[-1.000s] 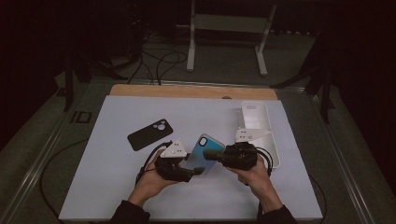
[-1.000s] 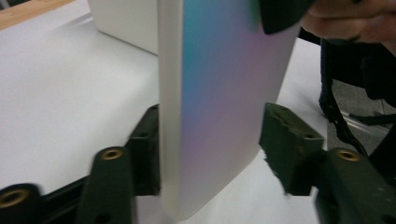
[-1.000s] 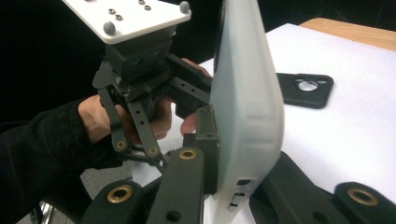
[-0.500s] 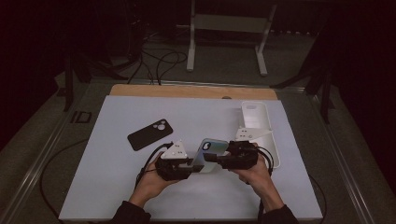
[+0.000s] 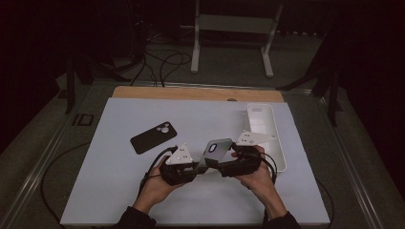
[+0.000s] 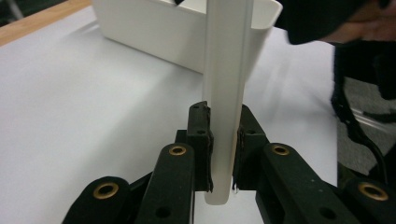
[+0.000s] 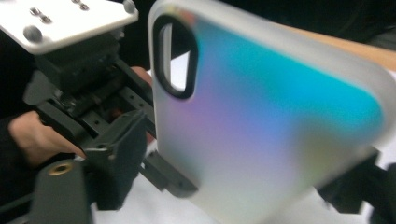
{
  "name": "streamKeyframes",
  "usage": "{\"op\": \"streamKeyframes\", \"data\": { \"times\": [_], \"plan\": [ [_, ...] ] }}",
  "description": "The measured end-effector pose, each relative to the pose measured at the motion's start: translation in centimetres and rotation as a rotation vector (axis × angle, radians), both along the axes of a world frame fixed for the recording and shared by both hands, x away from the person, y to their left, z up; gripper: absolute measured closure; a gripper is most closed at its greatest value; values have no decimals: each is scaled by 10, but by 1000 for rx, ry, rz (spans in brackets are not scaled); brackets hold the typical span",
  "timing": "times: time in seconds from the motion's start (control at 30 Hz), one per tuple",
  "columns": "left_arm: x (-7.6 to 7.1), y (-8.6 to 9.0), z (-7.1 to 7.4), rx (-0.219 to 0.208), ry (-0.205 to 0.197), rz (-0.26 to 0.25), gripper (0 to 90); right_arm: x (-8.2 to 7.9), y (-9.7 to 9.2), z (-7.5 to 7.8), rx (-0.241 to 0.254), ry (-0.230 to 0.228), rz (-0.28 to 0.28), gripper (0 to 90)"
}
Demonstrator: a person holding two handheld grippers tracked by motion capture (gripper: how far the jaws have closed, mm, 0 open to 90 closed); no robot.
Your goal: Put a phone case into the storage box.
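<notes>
Currently: iridescent phone case (image 5: 218, 148), held above the desk (image 5: 119, 181) between both tools, long axis upright. Left tool (image 6: 223, 154) has just closed on its lower edge. Right tool (image 5: 224, 167), just opened, stands released beside it.

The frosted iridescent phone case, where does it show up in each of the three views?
High view: frosted iridescent phone case low centre, between both grippers.
Left gripper view: its pale edge upright at centre, clamped.
Right gripper view: its broad face centre and right.
Shared landmark: white plastic tray.
</notes>
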State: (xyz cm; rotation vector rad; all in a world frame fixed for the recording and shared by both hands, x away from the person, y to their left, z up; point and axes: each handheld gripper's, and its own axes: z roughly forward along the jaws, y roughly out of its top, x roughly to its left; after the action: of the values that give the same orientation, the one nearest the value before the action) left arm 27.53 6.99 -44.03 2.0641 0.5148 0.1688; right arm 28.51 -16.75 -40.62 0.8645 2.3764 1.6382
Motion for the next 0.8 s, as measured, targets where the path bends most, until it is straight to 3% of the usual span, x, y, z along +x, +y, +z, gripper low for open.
{"op": "streamKeyframes", "data": {
  "times": [0.27,0.57,0.8],
  "plan": [
    [2,3,-1,-8,5,65,807,-4,0,4,26,-33,-139,172],
    [2,-1,-5,0,5,102,806,-7,5,9,92,-31,-223,147],
    [1,-6,-7,7,11,106,808,-7,17,11,100,-43,-285,144]
  ]
}}
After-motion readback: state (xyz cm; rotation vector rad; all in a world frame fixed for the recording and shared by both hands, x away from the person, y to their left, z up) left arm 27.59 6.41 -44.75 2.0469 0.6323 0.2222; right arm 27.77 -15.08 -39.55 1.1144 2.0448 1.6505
